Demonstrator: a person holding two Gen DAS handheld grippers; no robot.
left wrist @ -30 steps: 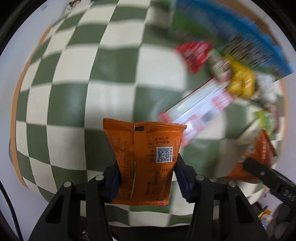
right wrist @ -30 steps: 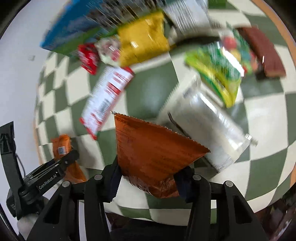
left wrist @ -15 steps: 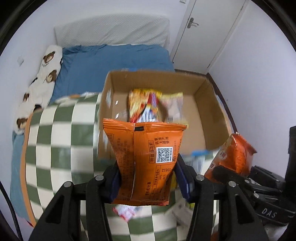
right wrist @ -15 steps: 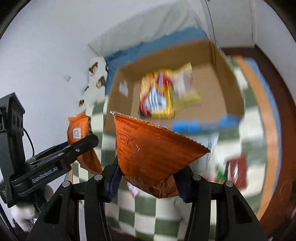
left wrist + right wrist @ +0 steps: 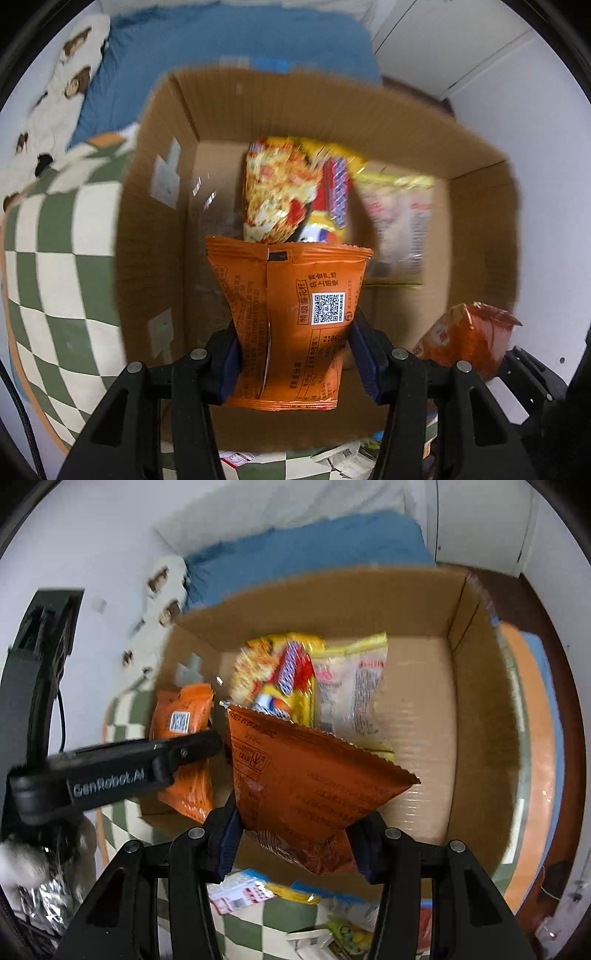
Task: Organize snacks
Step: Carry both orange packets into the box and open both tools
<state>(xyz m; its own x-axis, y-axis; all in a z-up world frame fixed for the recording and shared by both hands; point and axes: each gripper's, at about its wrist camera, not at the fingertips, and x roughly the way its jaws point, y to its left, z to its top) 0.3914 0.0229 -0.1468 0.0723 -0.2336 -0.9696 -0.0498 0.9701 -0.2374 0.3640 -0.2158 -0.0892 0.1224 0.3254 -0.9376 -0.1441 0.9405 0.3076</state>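
A cardboard box [image 5: 480,229] stands open at the far edge of the checkered counter [image 5: 55,277], with a blue bed [image 5: 221,44] behind it and white walls around. Inside the box, against its far wall, a yellow pack [image 5: 280,679] lies with its long axis running from near to far, and a pale pack [image 5: 351,694] lies just beside it on the right, aligned the same way. The rest of the box floor is bare cardboard. On the counter, near the box's front wall, lie several more small packs [image 5: 243,890], mixed and partly hidden by the tongs.

The left tongs [image 5: 291,362] are clamped on an orange pack [image 5: 291,317], gripping its lower half from both sides. The pack stands upright, long axis vertical in the view, back seam and QR code facing the camera, top seal toward the box interior. It hangs over the left part of the box.

The right tongs [image 5: 295,843] are clamped on a darker orange bag [image 5: 306,786], pinched at its lower corner. The bag is tilted, its crimped top edge slanting down to the right, one corner pointing right. It hangs over the box's front middle, just beside the left tongs' pack, partly hiding the packs inside.
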